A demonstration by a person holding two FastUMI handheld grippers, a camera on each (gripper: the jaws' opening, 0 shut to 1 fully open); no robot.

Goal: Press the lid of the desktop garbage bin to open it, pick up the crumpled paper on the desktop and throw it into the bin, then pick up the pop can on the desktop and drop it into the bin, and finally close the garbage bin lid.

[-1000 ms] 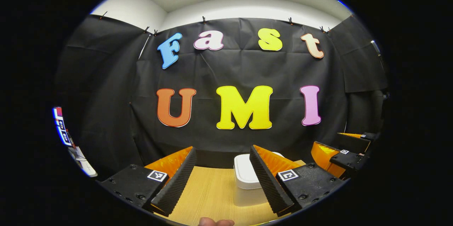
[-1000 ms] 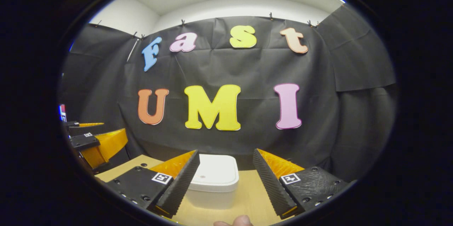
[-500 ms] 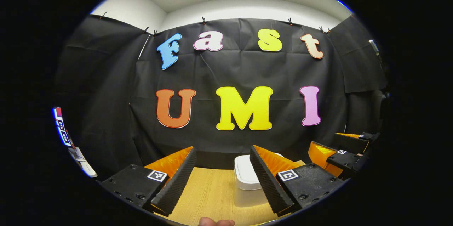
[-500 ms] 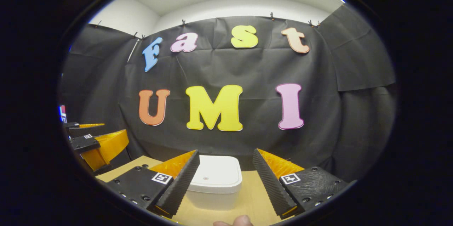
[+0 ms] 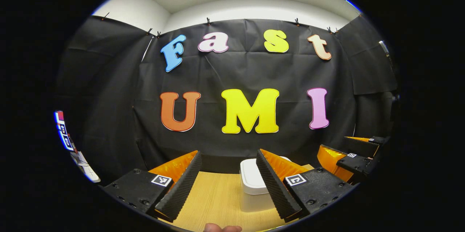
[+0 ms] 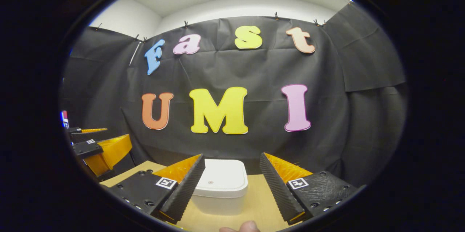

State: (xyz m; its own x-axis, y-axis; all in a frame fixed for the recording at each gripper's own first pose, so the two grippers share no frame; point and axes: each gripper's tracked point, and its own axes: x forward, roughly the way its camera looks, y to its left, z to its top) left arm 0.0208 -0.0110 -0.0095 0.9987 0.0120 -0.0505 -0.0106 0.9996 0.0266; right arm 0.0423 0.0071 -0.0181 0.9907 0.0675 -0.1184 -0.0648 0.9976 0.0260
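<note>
A white desktop bin (image 5: 250, 184) stands on the wooden table (image 5: 214, 199) with its lid down, partly behind my left gripper's right finger. My left gripper (image 5: 228, 154) is open and empty, held above the table short of the bin. In the right gripper view the same bin (image 6: 221, 184) sits just beyond and between the fingers of my right gripper (image 6: 232, 156), which is open and not touching it. The right gripper (image 5: 336, 145) also shows at the far right of the left gripper view. The left gripper (image 6: 117, 133) shows at the left of the right gripper view.
The black cloth wall hangs close behind the bin. The table's back edge (image 6: 145, 163) runs just behind the bin. A thumb tip (image 5: 222, 228) shows at the bottom of the left gripper view, and another thumb tip (image 6: 241, 227) in the right one.
Almost nothing has changed. The right gripper's view has drifted very slightly. Both grippers stay open and the bin lid stays down.
</note>
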